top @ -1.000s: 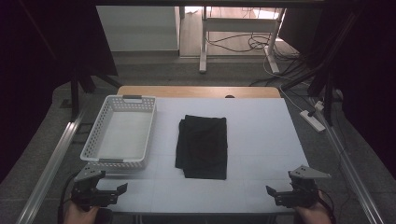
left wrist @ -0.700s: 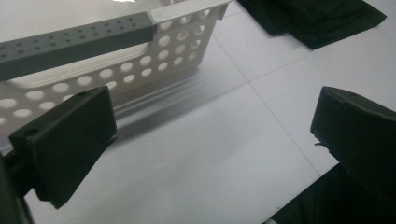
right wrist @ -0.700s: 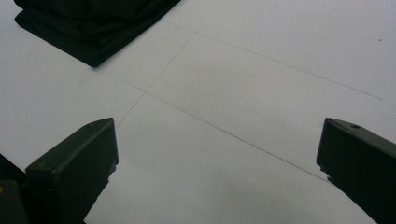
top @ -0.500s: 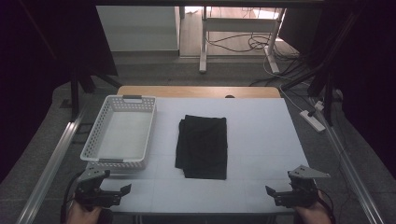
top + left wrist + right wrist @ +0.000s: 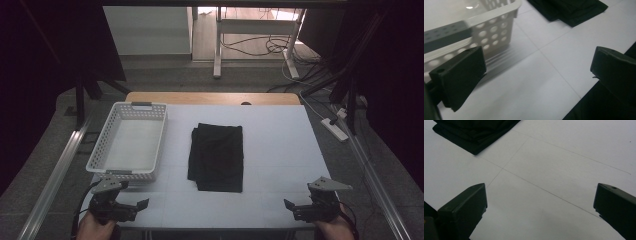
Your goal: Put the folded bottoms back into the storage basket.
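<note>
A folded black cloth (image 5: pixel 217 157) lies in the middle of the white table (image 5: pixel 280 150). To its left stands an empty white perforated basket (image 5: pixel 129 142). My left gripper (image 5: pixel 134 207) rests at the front left corner, just in front of the basket, jaws wide apart and empty. My right gripper (image 5: pixel 294 209) sits at the front right corner, also open and empty. In the left gripper view the basket (image 5: pixel 474 30) is close on the left and the cloth (image 5: pixel 571 11) lies farther off. In the right gripper view a corner of the cloth (image 5: pixel 474 132) shows at the top left.
Metal rails (image 5: pixel 55 170) run along both sides of the table. A power strip (image 5: pixel 334 129) lies on the floor to the right. Desk legs and cables (image 5: pixel 250 45) stand beyond the far edge.
My left gripper has shifted a little to the right and nearer along the front edge. The right gripper has hardly moved.
</note>
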The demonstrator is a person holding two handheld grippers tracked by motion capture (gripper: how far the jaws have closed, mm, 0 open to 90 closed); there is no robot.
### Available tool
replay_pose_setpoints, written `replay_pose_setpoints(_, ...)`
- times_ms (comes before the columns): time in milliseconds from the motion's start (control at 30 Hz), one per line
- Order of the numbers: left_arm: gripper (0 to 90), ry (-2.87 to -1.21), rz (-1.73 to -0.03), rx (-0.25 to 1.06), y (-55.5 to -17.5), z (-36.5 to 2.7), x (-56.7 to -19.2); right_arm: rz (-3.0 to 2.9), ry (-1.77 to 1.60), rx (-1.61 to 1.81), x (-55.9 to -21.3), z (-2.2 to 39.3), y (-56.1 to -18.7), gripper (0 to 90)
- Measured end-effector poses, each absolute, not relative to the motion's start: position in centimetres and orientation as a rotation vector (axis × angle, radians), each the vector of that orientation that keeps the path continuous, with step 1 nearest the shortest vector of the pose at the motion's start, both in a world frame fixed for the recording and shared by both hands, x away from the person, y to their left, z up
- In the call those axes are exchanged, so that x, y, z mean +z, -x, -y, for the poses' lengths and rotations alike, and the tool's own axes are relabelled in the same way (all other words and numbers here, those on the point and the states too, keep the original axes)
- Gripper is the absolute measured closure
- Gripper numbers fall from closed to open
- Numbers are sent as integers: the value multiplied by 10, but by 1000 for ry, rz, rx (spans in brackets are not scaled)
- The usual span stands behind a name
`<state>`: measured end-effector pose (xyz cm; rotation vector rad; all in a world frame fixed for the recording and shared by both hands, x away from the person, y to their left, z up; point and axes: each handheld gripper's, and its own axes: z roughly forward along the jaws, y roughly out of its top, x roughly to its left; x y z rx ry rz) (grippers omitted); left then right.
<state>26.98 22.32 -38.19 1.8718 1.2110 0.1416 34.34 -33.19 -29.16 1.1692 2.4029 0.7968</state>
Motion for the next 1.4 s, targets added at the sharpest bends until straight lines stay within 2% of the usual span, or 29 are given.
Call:
replay_pose_setpoints(267,0,-1886,-1141,120,-279,-208,-382,-2405,-1161,797,-292,331,-344,0)
replay_pose_setpoints(900,0,-1866,-1097,68,-297,-180,-384,-2410,-1157,797,-292,331,-344,0)
replay_pose_setpoints(1400,0,-1917,-1020,30,-310,-151,-382,-2415,-1154,795,-292,331,-344,0)
